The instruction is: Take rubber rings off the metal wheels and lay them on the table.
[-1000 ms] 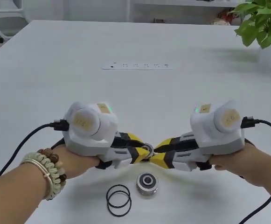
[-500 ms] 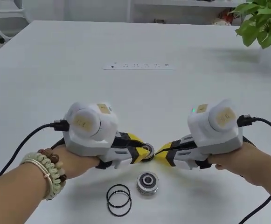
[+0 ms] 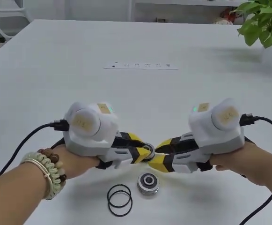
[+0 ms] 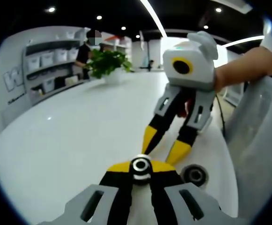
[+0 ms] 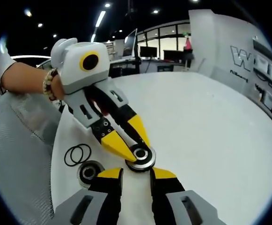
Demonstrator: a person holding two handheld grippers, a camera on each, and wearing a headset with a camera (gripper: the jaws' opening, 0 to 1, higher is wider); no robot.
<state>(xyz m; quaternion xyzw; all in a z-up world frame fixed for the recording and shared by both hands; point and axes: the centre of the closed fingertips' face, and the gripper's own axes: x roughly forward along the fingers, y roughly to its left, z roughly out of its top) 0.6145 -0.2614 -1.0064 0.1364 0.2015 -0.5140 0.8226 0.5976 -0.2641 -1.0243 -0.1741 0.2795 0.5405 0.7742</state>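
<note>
My left gripper [image 3: 144,153] is shut on a small metal wheel [image 3: 149,150], held a little above the white table [image 3: 140,103]. The right gripper [image 3: 158,159] stands open, its yellow tips right at that wheel. In the right gripper view its jaws [image 5: 136,174] sit apart just below the held wheel [image 5: 140,157]. In the left gripper view the held wheel [image 4: 141,164] sits between my own jaws. A second wheel [image 3: 148,183] lies flat on the table below. Two black rubber rings [image 3: 119,200] lie overlapping to its left.
A white power strip [image 3: 140,66] lies mid-table farther out. A potted plant [image 3: 262,21] stands at the far right corner. Black cables [image 3: 25,143] trail from both grippers. A person [image 4: 86,49] stands by shelves in the background.
The right gripper pulled back a little to the right from the held wheel, then came in close to it again. The left gripper and the things on the table stayed put.
</note>
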